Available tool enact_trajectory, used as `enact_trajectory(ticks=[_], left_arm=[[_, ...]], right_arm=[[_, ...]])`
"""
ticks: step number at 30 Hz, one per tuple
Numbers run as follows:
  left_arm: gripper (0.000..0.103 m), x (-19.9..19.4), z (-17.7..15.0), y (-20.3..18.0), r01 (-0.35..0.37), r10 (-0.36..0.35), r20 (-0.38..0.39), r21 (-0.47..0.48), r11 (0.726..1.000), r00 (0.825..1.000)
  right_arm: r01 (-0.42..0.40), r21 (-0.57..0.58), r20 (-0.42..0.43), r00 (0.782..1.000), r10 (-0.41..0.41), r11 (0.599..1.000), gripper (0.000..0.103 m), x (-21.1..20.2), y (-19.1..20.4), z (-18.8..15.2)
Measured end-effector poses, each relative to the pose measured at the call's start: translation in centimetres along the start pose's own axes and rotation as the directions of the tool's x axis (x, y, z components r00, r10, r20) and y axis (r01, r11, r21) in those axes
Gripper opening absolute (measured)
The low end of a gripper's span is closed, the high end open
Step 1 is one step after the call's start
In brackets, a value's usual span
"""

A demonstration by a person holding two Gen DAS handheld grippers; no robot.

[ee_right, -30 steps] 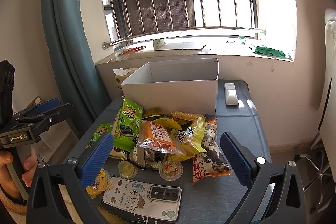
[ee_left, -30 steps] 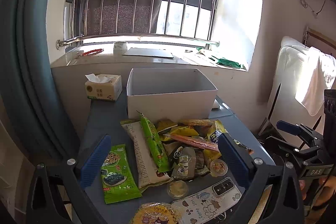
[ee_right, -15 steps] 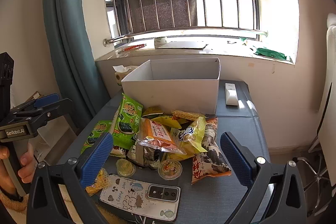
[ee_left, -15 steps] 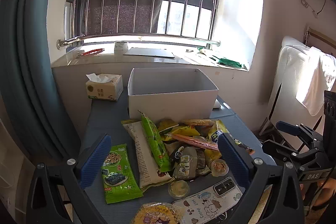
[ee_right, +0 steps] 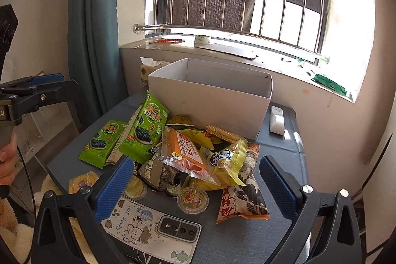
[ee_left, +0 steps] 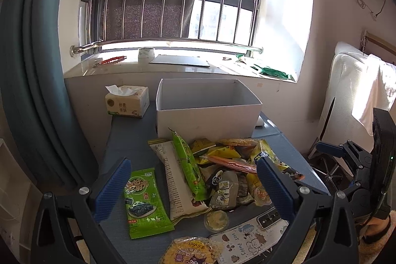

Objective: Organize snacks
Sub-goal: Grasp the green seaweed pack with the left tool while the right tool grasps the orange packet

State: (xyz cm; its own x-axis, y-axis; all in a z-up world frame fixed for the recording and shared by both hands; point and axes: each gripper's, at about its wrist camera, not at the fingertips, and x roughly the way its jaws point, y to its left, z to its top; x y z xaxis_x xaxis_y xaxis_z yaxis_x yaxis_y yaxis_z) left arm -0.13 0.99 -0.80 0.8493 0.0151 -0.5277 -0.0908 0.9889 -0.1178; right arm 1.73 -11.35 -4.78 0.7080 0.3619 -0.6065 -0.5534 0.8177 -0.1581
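Both grippers, left gripper (ee_left: 193, 186) and right gripper (ee_right: 195, 186), hover wide open and empty over the snack pile (ee_right: 198, 152) (white box (ee_right: 210, 93) unfilled), the first pick likely next.

Right gripper (ee_right: 195, 186) is closer to the snack pile (ee_right: 198, 150) than a second ago and angled more from the left: the white box (ee_right: 210, 100) now shows its corner. Left gripper (ee_left: 195, 186) edges slightly nearer. Snacks themselves unmoved.
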Motion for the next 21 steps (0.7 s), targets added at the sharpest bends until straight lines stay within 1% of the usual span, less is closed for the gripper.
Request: enact_trajectory(ticks=[3, 5, 8, 9, 10, 11, 12, 13, 14, 15, 16, 18, 19, 21], left_arm=[[0.103, 0.2, -0.3, 0.6, -0.009, 0.009, -0.009, -0.012, 1.000, 1.000], [0.103, 0.4, -0.6, 1.2, -0.017, 0.017, -0.019, -0.022, 1.000, 1.000], [0.103, 0.7, -1.2, 1.9, -0.031, 0.030, -0.037, -0.034, 0.999, 0.999], [0.103, 0.7, -1.4, 2.2, -0.038, 0.036, -0.042, -0.038, 0.999, 0.998], [0.103, 0.8, -1.6, 2.5, -0.044, 0.042, -0.046, -0.042, 0.998, 0.998], [0.103, 0.9, -1.8, 2.9, -0.048, 0.045, -0.051, -0.047, 0.998, 0.998], [0.103, 1.0, -2.0, 3.2, -0.050, 0.047, -0.058, -0.051, 0.997, 0.997], [0.103, 1.2, -2.2, 3.6, -0.054, 0.050, -0.064, -0.057, 0.997, 0.997], [0.103, 1.4, -2.5, 3.9, -0.060, 0.055, -0.071, -0.062, 0.996, 0.996], [0.103, 1.5, -2.7, 4.2, -0.067, 0.062, -0.078, -0.066, 0.996, 0.995], [0.103, 1.6, -2.9, 4.5, -0.075, 0.069, -0.083, -0.069, 0.995, 0.994], [0.103, 1.8, -3.4, 5.3, -0.094, 0.087, -0.093, -0.071, 0.993, 0.992], [0.103, 2.0, -3.7, 5.6, -0.102, 0.095, -0.101, -0.074, 0.992, 0.990], [0.103, 2.8, -4.2, 6.5, -0.111, 0.099, -0.130, -0.092, 0.990, 0.987]], right_arm=[[0.068, -0.158, -0.020, 0.997, -0.072, 0.985, 0.103, 2.6, 1.3, -0.3], [0.074, -0.244, -0.048, 0.995, -0.088, 0.967, 0.103, 4.5, 1.9, -0.6], [0.089, -0.333, -0.051, 0.992, -0.112, 0.939, 0.101, 6.8, 2.8, -0.7], [0.096, -0.359, -0.056, 0.991, -0.124, 0.928, 0.097, 7.6, 3.0, -0.8], [0.115, -0.377, -0.063, 0.987, -0.149, 0.919, 0.083, 8.4, 3.2, -0.7], [0.123, -0.388, -0.073, 0.984, -0.163, 0.913, 0.072, 9.1, 3.3, -0.7], [0.105, -0.393, -0.095, 0.983, -0.154, 0.914, 0.055, 9.9, 3.3, -0.6], [0.077, -0.390, -0.134, 0.981, -0.139, 0.918, 0.040, 10.8, 3.2, -0.7], [0.058, -0.382, -0.172, 0.976, -0.133, 0.922, 0.031, 11.7, 3.1, -0.8], [0.048, -0.368, -0.192, 0.973, -0.127, 0.928, 0.024, 12.2, 2.9, -1.0], [0.033, -0.343, -0.193, 0.976, -0.105, 0.939, 0.020, 12.1, 2.6, -1.0], [-0.024, -0.245, -0.184, 0.983, -0.022, 0.969, 0.014, 11.1, 1.8, -0.8], [-0.029, -0.199, -0.169, 0.986, -0.005, 0.980, 0.014, 10.4, 1.2, -0.7], [-0.045, -0.147, -0.147, 0.989, 0.024, 0.988, 0.014, 9.3, 0.3, -0.5]])
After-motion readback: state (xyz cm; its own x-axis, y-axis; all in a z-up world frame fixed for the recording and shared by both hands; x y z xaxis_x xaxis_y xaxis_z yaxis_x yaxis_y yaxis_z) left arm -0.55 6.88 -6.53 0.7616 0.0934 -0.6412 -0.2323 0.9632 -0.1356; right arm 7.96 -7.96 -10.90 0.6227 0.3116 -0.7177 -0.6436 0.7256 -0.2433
